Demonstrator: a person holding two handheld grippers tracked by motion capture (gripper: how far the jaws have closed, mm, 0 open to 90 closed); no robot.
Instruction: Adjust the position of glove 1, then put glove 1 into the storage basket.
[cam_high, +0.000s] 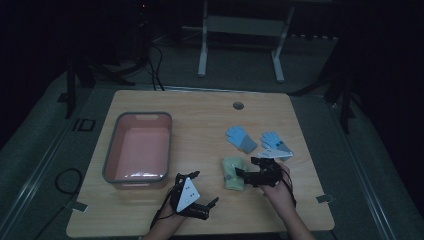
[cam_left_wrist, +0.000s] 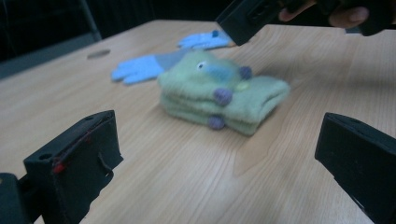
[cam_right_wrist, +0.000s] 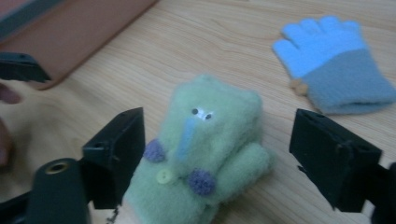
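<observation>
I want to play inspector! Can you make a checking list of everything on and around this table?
Surface: wooden table, small round hole near far edge.
Job's things: stacked green mittens, lying flat; pink tub, looks empty.
Clutter: two blue gloves, lying apart.
Grippers: right claw open astride the mittens; left claw open, facing them.
Cables: black cable on floor.
Surroundings: dark room, white desk frame behind.

Left tongs (cam_high: 202, 187): held in the person's left hand (cam_high: 172, 212) at the near edge of the bench (cam_high: 200, 120), jaws spread wide, nothing between them. Right tongs (cam_high: 240, 172): held in the right hand (cam_high: 277, 192), pointing leftward across the bench, jaws spread wide, nothing clamped. Both forearms enter from the bottom of the high view.
</observation>
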